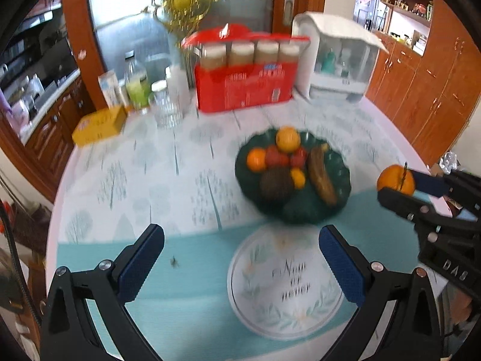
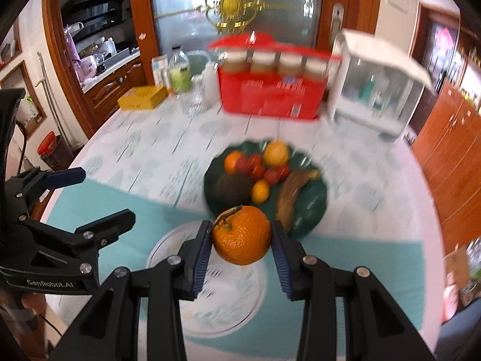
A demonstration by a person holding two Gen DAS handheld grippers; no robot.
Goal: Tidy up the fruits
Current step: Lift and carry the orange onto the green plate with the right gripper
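So the right tool is clamped on a mandarin with its stem on, held in the air just in front of the green fruit dish and above the white plate. The left tool has its fingers wide apart, nothing in it, hovering on the near side of that plate. The dish already holds oranges, some red fruit, a dark banana and an avocado-looking thing, so I'd guess most sorting is done or this one's being moved out, can't tell which. The desk behind it is cluttered.
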